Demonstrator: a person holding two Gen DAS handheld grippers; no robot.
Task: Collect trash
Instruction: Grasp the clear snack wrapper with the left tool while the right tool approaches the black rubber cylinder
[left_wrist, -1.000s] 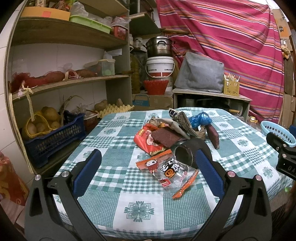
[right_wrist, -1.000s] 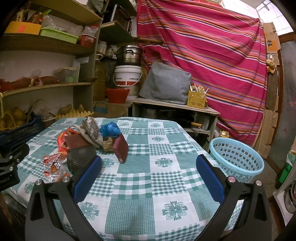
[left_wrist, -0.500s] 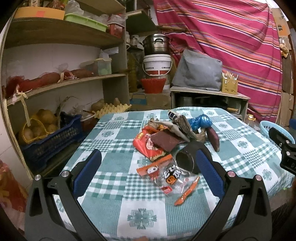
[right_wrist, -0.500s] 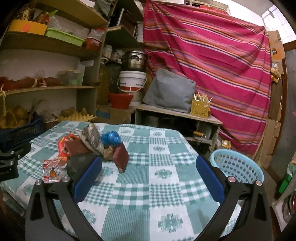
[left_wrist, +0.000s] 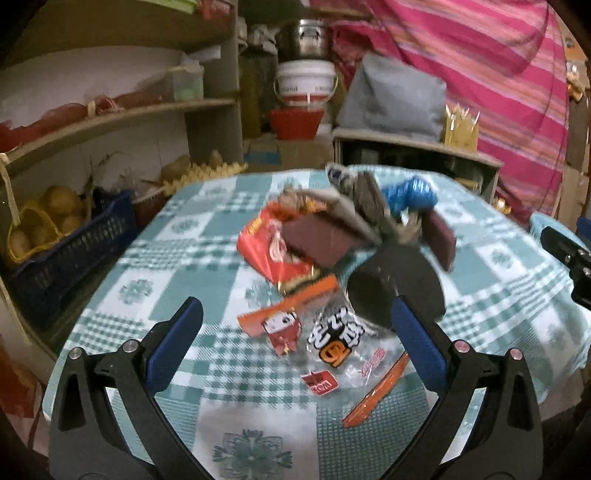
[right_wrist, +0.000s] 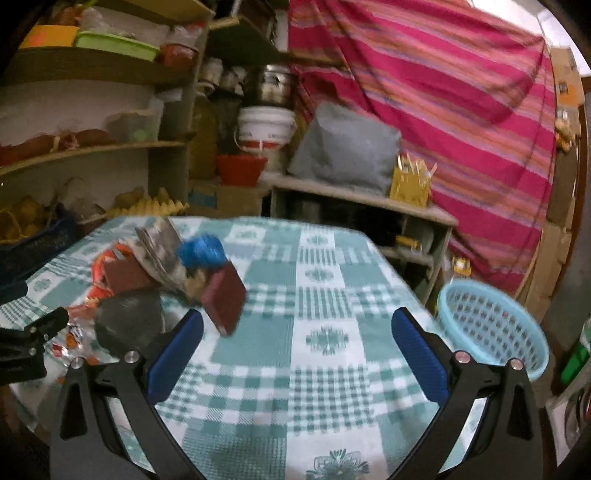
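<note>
Left gripper (left_wrist: 295, 339): jaws spread wide, nothing between the blue pads (left_wrist: 173, 347), held above the near edge of the checked tablecloth (left_wrist: 177, 258). Right gripper (right_wrist: 295, 350): jaws likewise spread wide and empty, over the bare right half of the same cloth.

All positions below are given relative to the black cup (left_wrist: 395, 288), which lies on its side with its mouth toward the left wrist camera.

- Nearest, just in front of the cup: a clear snack wrapper (left_wrist: 336, 343) with orange and black print, lying flat. An orange strip (left_wrist: 376, 395) lies at its near right edge.
- Left of the cup: a red snack bag (left_wrist: 273, 254), partly covered by a brown packet (left_wrist: 317, 240).
- Behind the cup: grey crumpled wrappers (left_wrist: 362, 206) leaning on the pile, and beyond them a blue crumpled bag (left_wrist: 410, 192).
- Right of the cup: a dark red pouch (left_wrist: 439, 236), tilted (its contact with the cup cannot be judged through the motion blur).

In the right wrist view the same cluster sits left of centre, with the cup (right_wrist: 129, 325) just beside the left finger of the right gripper.

Further right, off the table and lower: a light blue basket (right_wrist: 491, 328), standing upright, well apart from the cup.

Farthest, behind the table: wooden shelves (left_wrist: 122, 118), a white bucket (left_wrist: 306, 85) and a striped pink curtain (right_wrist: 443, 92).
</note>
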